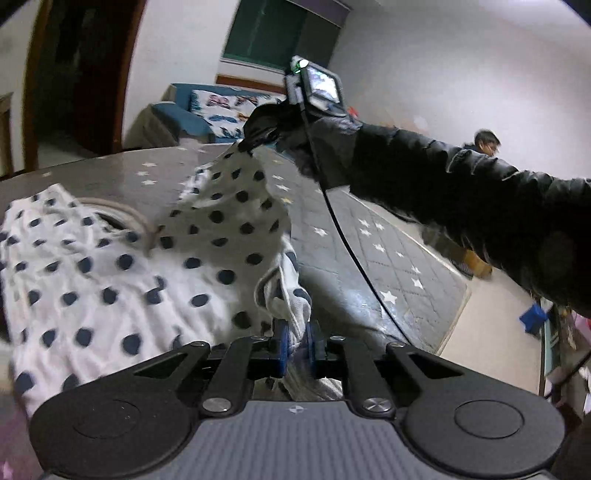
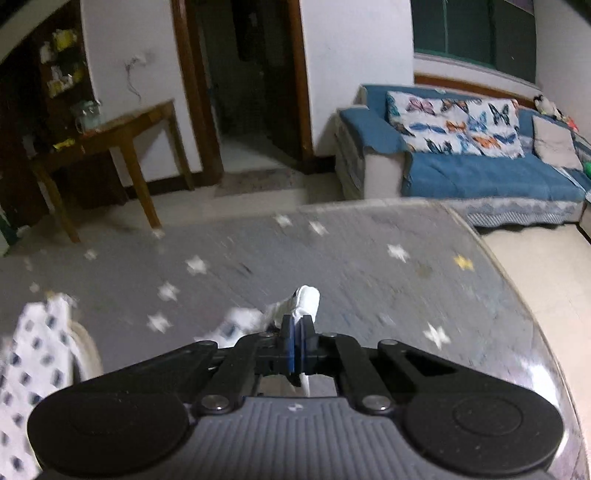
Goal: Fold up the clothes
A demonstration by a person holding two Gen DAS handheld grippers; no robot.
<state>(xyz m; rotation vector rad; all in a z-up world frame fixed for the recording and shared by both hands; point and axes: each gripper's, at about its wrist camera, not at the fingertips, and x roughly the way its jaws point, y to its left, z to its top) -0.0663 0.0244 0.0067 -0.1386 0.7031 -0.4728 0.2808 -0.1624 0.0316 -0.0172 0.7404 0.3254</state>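
White garment [image 1: 110,266] with dark blue polka dots, wrinkled, with a pale ribbed neckband showing near its upper left; spread partly over the grey star-printed mat [image 1: 369,251], partly lifted off it; one corner drawn up to a peak toward the far side, another bunched low in the near foreground.

Left gripper [image 1: 295,338] clamped on that near bunch of fabric, blue pads pressed together with cloth squeezed between them and trailing out behind; right gripper [image 2: 297,332] likewise closed on a fold of the same white cloth, a small tuft poking out ahead of its blue fingers [image 2: 287,332]; in the left wrist view, seen from outside, gripped by a black-gloved hand [image 1: 317,147] at the raised peak of the garment, a black padded sleeve [image 1: 480,199] stretching away to the right, a thin black cable [image 1: 354,254] hanging from the device down across the mat.

Around: blue sofa [image 2: 480,173] with a butterfly-print cushion [image 2: 458,125] past the far edge of the mat; wooden table [image 2: 122,125] to the left by the white wall; dark doorway [image 2: 251,74] with brown frame between them; green-framed window [image 2: 476,33] above the sofa; a second person [image 1: 485,142] partly visible at the far right of the left wrist view, beyond the sleeve; both views smeared by motion blur, the dots at the left of the right wrist view streaked.
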